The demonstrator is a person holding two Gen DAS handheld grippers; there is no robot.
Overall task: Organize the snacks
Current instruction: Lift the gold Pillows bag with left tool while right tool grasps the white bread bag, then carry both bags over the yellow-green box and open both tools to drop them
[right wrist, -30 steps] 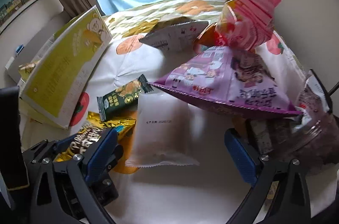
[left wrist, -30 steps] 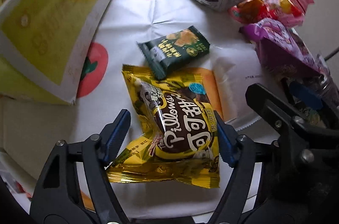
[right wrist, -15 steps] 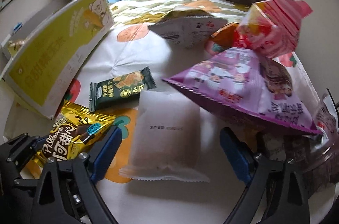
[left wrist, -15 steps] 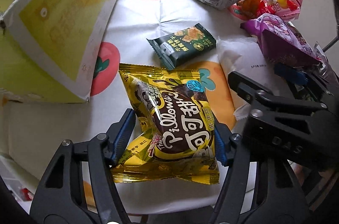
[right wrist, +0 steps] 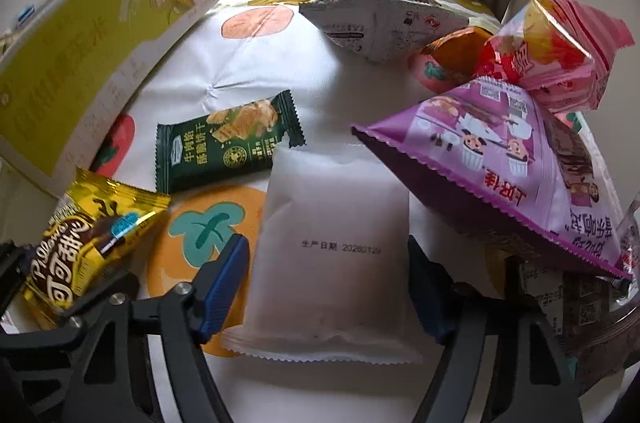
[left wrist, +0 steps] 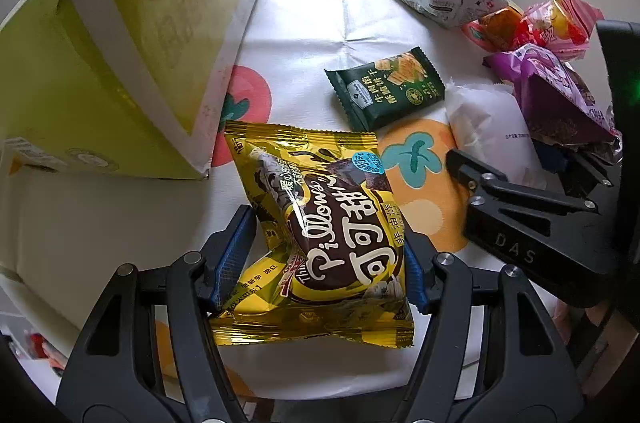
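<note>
The left gripper (left wrist: 328, 259) is sitting around the gold packet (left wrist: 320, 231), which is lying on the tabletop (left wrist: 304, 35) near its front edge. The blue fingers (left wrist: 234, 255) are standing one at each side of the packet's lower half. They are just beside its edges or touching them; I cannot tell if they are pressing it.

The right gripper (right wrist: 328, 283) is sitting in the same way around the white packet (right wrist: 332, 247), which is lying flat near the front edge. Its fingers (right wrist: 224, 283) are apart, close to the two long sides of the packet, and I cannot tell if they are touching.

The green packet (right wrist: 228, 139) is lying between the two, a little farther back. The purple bag (right wrist: 516, 175) is lying at the right, its corner over the white packet. The yellow box (left wrist: 120, 55) is standing at the left edge.
</note>
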